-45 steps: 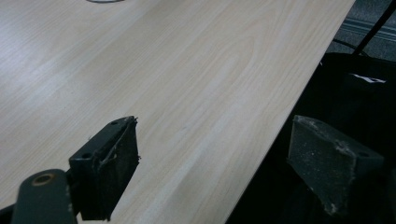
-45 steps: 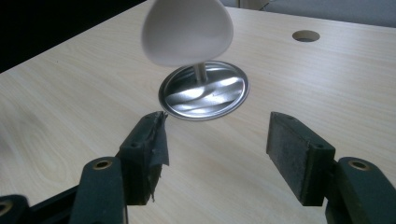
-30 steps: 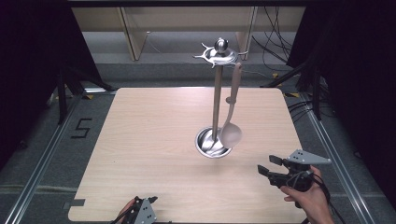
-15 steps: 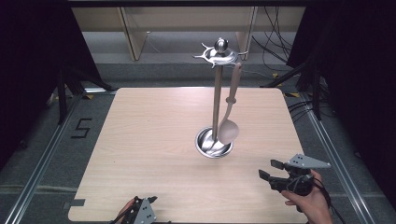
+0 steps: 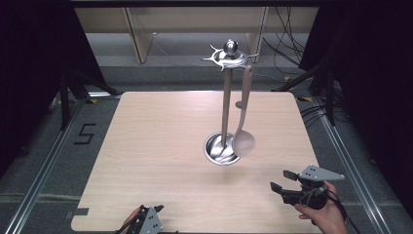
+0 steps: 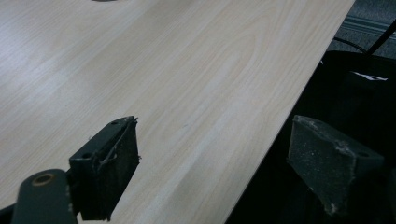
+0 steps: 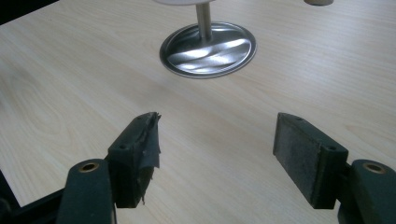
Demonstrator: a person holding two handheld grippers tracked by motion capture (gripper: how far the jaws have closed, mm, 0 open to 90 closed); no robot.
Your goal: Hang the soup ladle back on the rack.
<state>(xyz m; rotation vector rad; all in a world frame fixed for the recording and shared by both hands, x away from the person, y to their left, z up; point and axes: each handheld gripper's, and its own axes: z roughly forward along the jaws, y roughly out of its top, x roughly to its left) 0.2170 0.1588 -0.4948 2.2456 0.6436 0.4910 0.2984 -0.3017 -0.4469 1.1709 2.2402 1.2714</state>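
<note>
A pale wooden table (image 5: 160, 161) carries a metal utensil stand (image 5: 225, 105) near its centre, round base (image 7: 208, 49) on the wood. A grey ladle (image 5: 243, 122) hangs from the stand's top, bowl just above the base. The right gripper (image 5: 285, 184), jaws spread and empty, hovers near the table's right front corner. The left gripper (image 6: 233, 172), also wide open and empty, straddles the front edge.

Risk, as I judge it: a careless reach could knock the ladle swinging or tip the stand.

The high view shows the whole ladle; the right gripper view shows the base's reflections up close.
</note>
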